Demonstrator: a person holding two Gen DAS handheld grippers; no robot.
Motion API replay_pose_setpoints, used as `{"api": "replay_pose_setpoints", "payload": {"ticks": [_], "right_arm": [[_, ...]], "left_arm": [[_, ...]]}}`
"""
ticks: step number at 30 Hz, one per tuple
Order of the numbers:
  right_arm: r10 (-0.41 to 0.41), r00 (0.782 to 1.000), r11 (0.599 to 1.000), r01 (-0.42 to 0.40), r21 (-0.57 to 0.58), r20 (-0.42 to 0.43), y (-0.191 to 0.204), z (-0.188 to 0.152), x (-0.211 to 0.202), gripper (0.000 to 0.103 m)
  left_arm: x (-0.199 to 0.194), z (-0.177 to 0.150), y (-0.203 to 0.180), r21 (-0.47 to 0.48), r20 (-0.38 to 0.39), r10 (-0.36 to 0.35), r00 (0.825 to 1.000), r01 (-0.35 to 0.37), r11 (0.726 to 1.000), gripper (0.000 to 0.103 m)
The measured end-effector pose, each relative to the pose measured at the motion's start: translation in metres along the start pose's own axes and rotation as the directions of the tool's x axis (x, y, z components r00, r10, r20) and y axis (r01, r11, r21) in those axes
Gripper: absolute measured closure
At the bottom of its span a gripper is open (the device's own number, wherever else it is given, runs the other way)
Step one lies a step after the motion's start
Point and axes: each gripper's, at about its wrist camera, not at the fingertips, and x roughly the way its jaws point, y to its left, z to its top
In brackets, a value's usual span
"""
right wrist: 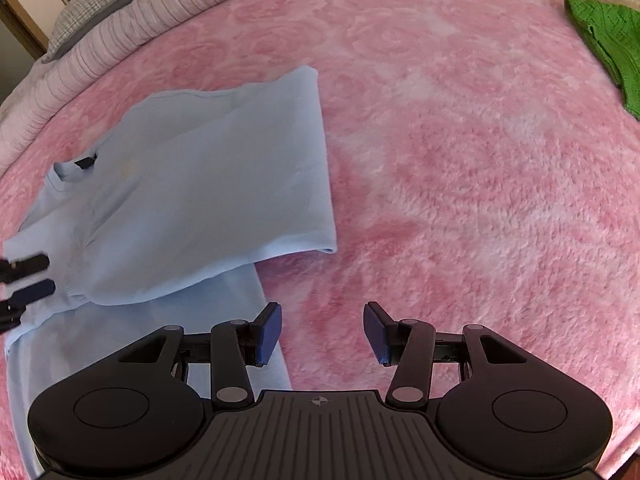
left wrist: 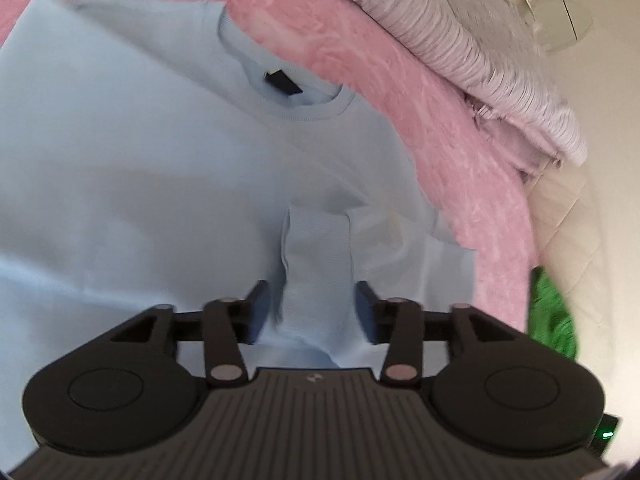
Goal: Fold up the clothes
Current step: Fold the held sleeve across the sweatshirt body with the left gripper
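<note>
A: Blue sweatshirt (left wrist: 160, 168), pale, lies flat on the pink fluffy blanket (right wrist: 460, 168) over the bed, collar and dark neck label (left wrist: 282, 82) up.

B: Left side first?

A: Left gripper (left wrist: 316, 306) spread wide. Ribbed cuff (left wrist: 318, 248) sits between the fingers (left wrist: 256, 308), pads not pressing it, gap on both sides. Sleeve end lies across the chest of the sweatshirt. In the right wrist view those fingers show at the far left edge, just beside the cuff.

B: Fold state?

A: One side already folded over the body; folded edge runs down to a corner on the blanket. Lower part of the garment sticks out beneath that flap.

B: Right side?

A: Right gripper (right wrist: 322, 332) also wide apart, nothing between its fingers (right wrist: 268, 330), only blanket below. It hangs just off the garment's right edge, left finger over the lower hem area.

B: Anything else?

A: Striped grey-lilac bedding (left wrist: 480, 52) bunched beyond the blanket. Green knit item (right wrist: 608, 44) at the far right, well apart from the sweatshirt.
</note>
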Motion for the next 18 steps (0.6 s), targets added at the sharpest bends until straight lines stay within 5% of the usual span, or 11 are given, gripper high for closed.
{"api": "replay_pose_setpoints", "payload": {"ticks": [5,9,12,15,18], "right_arm": [[-0.007,1.0,1.0,0.007,0.008,-0.001,0.002,0.001,0.002,0.054],[-0.018,1.0,1.0,0.018,0.004,0.011,0.003,0.005,0.003,0.054],[-0.024,1.0,1.0,0.023,0.009,0.018,0.002,0.008,0.004,0.054],[0.008,0.999,1.0,-0.007,-0.019,0.043,0.009,0.011,0.0,0.054],[0.053,0.997,0.996,-0.049,-0.08,0.049,0.025,0.012,0.0,0.054]], "left_arm": [[0.025,0.007,0.007,-0.021,-0.057,-0.055,0.997,0.054,0.998,0.056],[0.022,0.01,0.002,0.024,-0.056,-0.097,0.994,0.098,0.995,0.098],[0.005,0.011,-0.012,0.12,-0.017,-0.113,0.993,0.114,0.986,0.099],[-0.042,0.02,-0.027,0.27,0.124,-0.112,0.986,0.075,0.96,0.099],[-0.084,0.029,-0.018,0.332,0.251,-0.038,0.967,-0.049,0.942,0.099]]}}
